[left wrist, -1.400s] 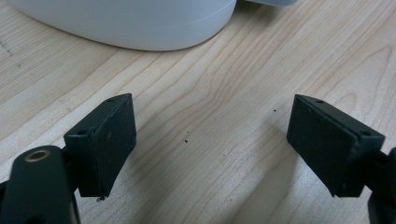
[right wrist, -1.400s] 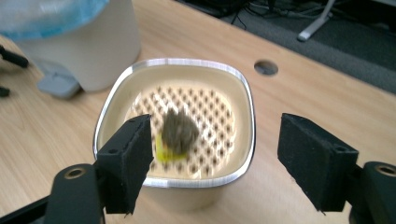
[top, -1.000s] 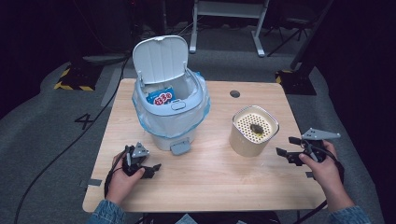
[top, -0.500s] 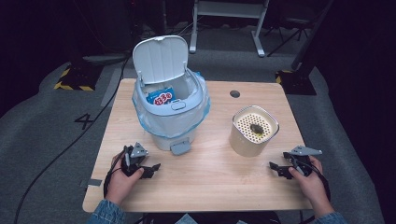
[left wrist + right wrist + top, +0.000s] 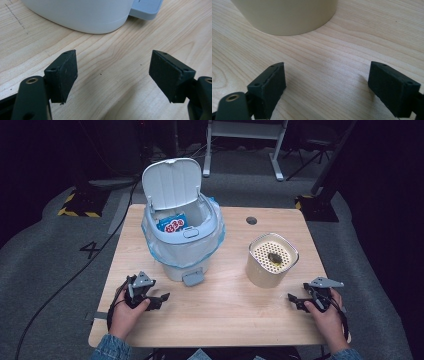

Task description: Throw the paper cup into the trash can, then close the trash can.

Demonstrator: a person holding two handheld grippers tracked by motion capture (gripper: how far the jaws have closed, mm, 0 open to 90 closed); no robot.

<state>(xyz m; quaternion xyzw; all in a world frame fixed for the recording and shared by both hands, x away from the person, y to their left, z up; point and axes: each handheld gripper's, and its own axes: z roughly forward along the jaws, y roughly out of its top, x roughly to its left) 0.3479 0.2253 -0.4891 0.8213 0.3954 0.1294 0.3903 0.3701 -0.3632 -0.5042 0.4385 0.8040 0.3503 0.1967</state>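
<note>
A white pedal bin (image 5: 182, 237) with a blue liner stands at the table's back left, lid up, a blue and red packet (image 5: 171, 223) inside. Its base (image 5: 82, 15) and pedal (image 5: 146, 8) fill the top of the left gripper view. A cream canister (image 5: 271, 259) with a perforated top and a dark scrap on it stands at the right; its wall (image 5: 284, 15) shows in the right gripper view. My left gripper (image 5: 161, 300) rests open near the front left, nothing between its jaws. My right gripper (image 5: 295, 301) lies open at the front right, below the canister.
The wooden table (image 5: 230, 315) has a round cable hole (image 5: 251, 220) at the back. A white metal stand (image 5: 245, 145) is on the grey floor behind, and a cable (image 5: 75, 275) trails across the floor to the left.
My right gripper has come down and inward from beside the canister to the table's front right. The left gripper has stayed put.
</note>
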